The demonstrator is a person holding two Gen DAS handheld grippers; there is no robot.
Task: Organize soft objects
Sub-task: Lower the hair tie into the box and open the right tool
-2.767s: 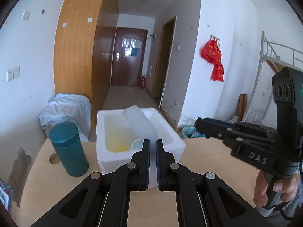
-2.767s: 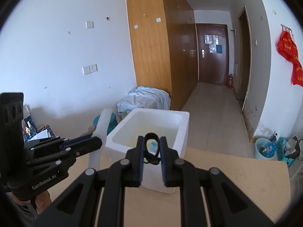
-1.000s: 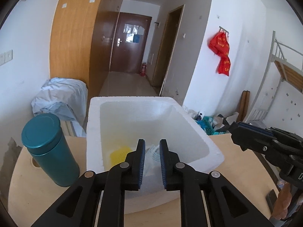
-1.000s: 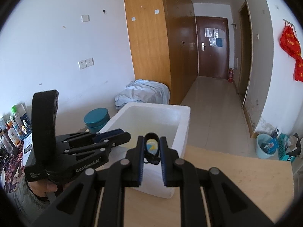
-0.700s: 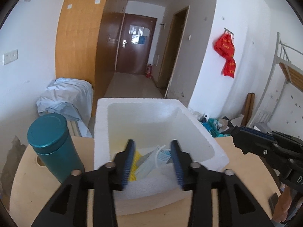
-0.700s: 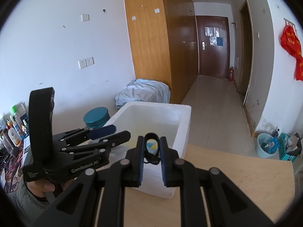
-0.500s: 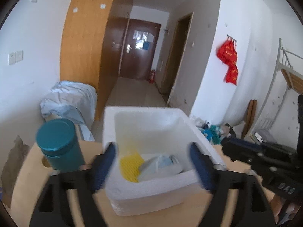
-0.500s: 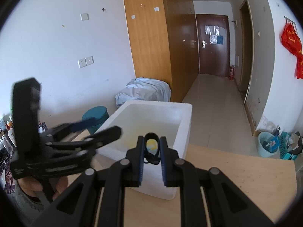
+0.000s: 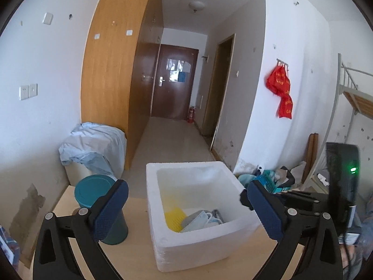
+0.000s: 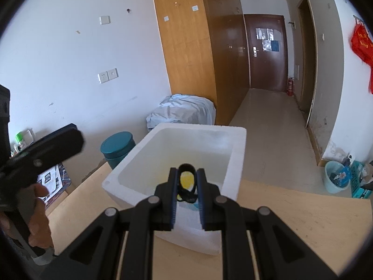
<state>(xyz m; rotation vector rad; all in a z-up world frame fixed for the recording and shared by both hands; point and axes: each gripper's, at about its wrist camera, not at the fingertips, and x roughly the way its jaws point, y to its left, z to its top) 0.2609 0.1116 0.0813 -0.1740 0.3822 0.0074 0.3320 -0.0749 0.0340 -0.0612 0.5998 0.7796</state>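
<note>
left tongs (image 9: 185, 206) just sprung wide, nothing between them – face mask (image 9: 202, 219) lies loose in the foam box (image 9: 193, 254) on the desk (image 10: 303, 219), beside a yellow pad (image 9: 173, 219); right tongs (image 10: 186, 194) clamped on a black hair band (image 10: 186, 194) over the box rim, likely next in.

From my left tool (image 9: 185, 212), the near wall of the foam box (image 9: 198, 245) hides the lower part of the face mask (image 9: 205, 218) and yellow cloth (image 9: 174, 218). My right tool (image 10: 186, 186) covers most of the black loop (image 10: 186, 168) it pinches. My left hand (image 10: 38, 219) is cut off at the picture's edge. The table (image 10: 303, 221) runs out of view.
</note>
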